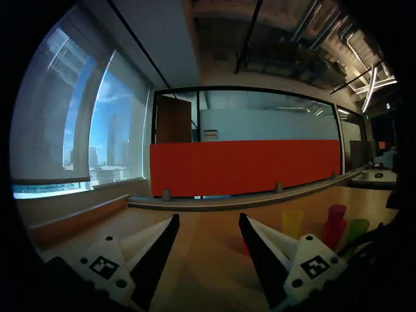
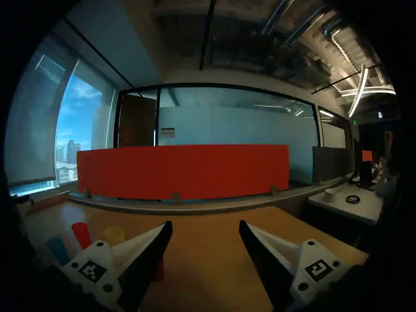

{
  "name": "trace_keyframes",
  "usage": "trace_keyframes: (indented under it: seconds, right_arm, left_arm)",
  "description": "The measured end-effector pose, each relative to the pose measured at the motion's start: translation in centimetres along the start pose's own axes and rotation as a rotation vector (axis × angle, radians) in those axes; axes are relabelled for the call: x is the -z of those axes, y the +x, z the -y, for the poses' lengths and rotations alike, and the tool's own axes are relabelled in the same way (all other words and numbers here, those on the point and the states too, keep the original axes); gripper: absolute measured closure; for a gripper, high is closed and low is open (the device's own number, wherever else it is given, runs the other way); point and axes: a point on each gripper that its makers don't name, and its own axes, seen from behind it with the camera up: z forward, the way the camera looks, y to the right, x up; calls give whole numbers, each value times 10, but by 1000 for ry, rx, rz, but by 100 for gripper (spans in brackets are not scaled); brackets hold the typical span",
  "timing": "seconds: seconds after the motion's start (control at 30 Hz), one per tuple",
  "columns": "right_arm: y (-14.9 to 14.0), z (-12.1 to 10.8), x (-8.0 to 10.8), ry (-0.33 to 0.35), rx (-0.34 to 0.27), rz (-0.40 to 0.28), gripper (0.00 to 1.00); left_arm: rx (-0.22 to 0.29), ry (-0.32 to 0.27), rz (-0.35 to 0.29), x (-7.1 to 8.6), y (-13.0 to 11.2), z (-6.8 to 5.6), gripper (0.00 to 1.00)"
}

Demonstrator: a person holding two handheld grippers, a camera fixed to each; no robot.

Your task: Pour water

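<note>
My left gripper is open above the wooden table, with nothing between its fingers. Beyond its right finger stand a yellow cup, a magenta cup that looks stacked, and a green cup. A small red cup peeks out beside that finger. My right gripper is also open and holds nothing. To the left of its left finger I see a red cup, a yellow cup and a blue cup. Whether any cup holds water is not visible.
A red partition runs along the table's far edge. A large window lies to the left. In the right gripper view, a neighbouring desk with small items on it stands at the right, past the table's edge.
</note>
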Motion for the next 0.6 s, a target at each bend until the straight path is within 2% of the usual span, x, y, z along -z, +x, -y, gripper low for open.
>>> trace_keyframes:
  seconds: [0.6]
  right_arm:
    - [-6, 7, 0, -4, 21, 27, 1]
  left_arm:
    - [29, 14, 45, -1, -37, 5, 16]
